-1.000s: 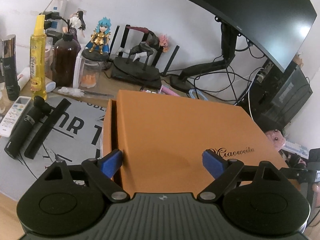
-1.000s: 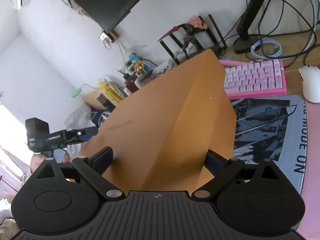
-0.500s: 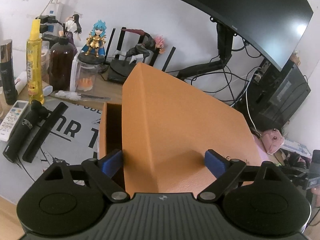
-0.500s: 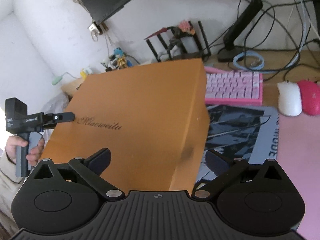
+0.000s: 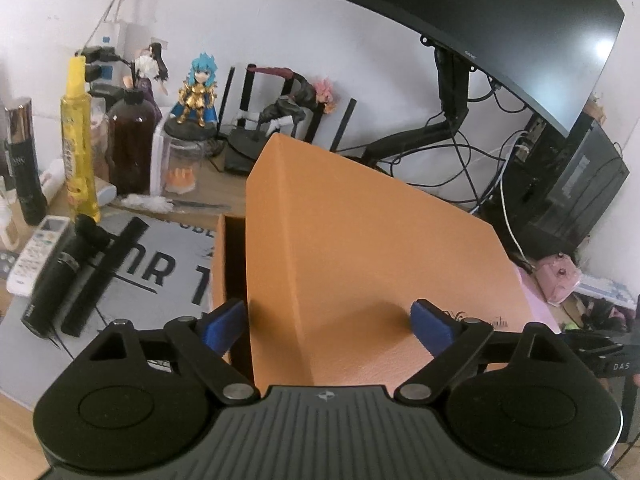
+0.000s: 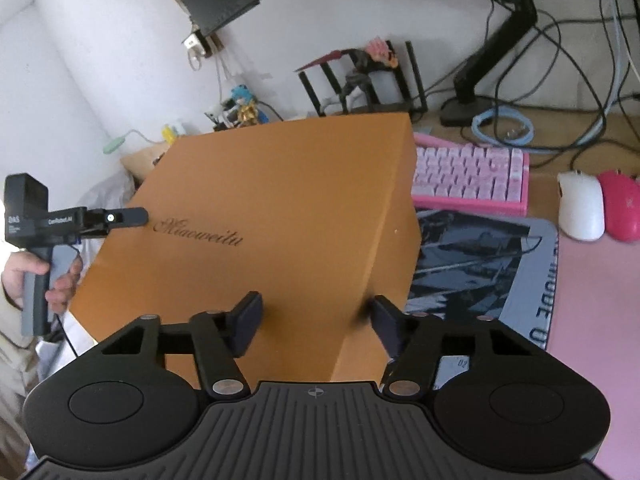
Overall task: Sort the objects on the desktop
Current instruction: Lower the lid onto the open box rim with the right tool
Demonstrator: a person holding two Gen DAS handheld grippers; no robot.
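An orange box lid marked "Miaoweitu" is tilted up off its orange base, whose dark inside shows at the left. My left gripper straddles the lid's near corner, one blue pad at the side wall and the other on the top face. Its jaws are easing open but still touch the lid. In the right wrist view its upper finger lies on the lid by the lettering, with a hand holding its handle. My right gripper is closing on the opposite corner, its pads against the lid.
Left of the box lie a black microphone, a remote and several bottles. Figurines, a router and the monitor arm stand behind. A pink keyboard, two mice and a printed desk mat are on the right.
The lid's left side has lifted off the base, baring the box's inside. The right gripper's jaws have narrowed from wide open onto the lid's corner, and its view has rolled level.
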